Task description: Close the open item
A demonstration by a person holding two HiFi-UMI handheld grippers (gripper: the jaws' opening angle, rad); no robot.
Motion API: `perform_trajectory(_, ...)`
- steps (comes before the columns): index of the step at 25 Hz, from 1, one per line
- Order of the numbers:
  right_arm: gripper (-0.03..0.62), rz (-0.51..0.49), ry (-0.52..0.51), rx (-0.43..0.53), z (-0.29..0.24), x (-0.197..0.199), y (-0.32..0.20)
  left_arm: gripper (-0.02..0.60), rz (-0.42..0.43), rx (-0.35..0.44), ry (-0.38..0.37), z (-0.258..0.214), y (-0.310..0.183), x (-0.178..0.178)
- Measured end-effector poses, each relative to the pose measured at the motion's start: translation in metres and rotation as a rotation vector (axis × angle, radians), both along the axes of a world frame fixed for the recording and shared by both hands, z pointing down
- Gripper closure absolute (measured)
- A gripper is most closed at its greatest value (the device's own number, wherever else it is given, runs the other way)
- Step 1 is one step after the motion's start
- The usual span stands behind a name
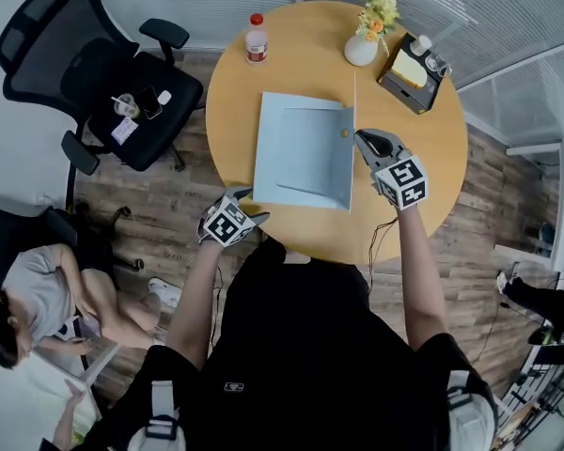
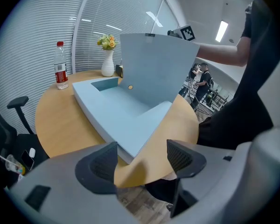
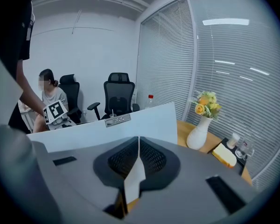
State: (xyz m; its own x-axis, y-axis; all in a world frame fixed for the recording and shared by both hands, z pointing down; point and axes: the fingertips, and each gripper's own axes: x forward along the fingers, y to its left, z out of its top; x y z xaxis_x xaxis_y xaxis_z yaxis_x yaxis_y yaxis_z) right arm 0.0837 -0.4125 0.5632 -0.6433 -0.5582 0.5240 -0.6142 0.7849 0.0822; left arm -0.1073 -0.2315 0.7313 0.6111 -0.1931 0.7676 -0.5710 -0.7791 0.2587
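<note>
Your right gripper is pressed together on the free edge of the lid, a thin pinch with the board sandwiched between the jaws. That lid stands about upright along the right side of the pale blue flat box, which lies in the middle of the round table.

Your left gripper hangs at the near left edge of the table. Its jaws are spread with nothing between them, just short of the box's near corner.

To do this step well, I'd swing the lid over to the left in an arc about its hinge rather than pushing it flat. Ease the pinch as the lid comes down so the board doesn't buckle. Your free left gripper could rest on the near corner, since a box this light may well slide.

Inside, the tray looks bare, with only a small round stud near the fold, probably a catch. So nothing should foul the lid.

At the far side stand:
- a red-capped bottle, seemingly with liquid in it
- a white vase holding yellow flowers
- a dark tray with a yellow block and small jars

All of them are well apart from the lid's path.
</note>
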Motion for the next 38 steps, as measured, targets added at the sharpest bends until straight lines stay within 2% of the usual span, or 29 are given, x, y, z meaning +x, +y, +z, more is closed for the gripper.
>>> perform_trajectory(5,0.586,-0.084,0.07,0.005,0.011,-0.023,0.004,0.247,0.01,-0.011,0.017,-0.002,0.005,0.004)
perform_trajectory(15,0.586,-0.165,0.08,-0.024,0.032,-0.06,0.008,0.249,0.023,-0.02,0.015,0.0,0.008,0.01)
perform_trajectory(21,0.586,-0.263,0.18,0.011,0.043,-0.084,0.011,0.249,0.024,-0.029,0.029,-0.003,0.007,0.015)
perform_trajectory(25,0.586,-0.294,0.215,-0.005,0.052,-0.094,0.011,0.249,0.02,-0.035,0.041,0.001,0.009,0.017)
perform_trajectory(30,0.586,-0.334,0.172,-0.04,0.069,-0.11,0.014,0.249,0.018,-0.044,0.032,0.001,0.008,0.017)
perform_trajectory(38,0.586,-0.363,0.223,-0.06,0.085,-0.127,0.018,0.249,0.021,-0.047,0.026,-0.004,0.008,0.016)
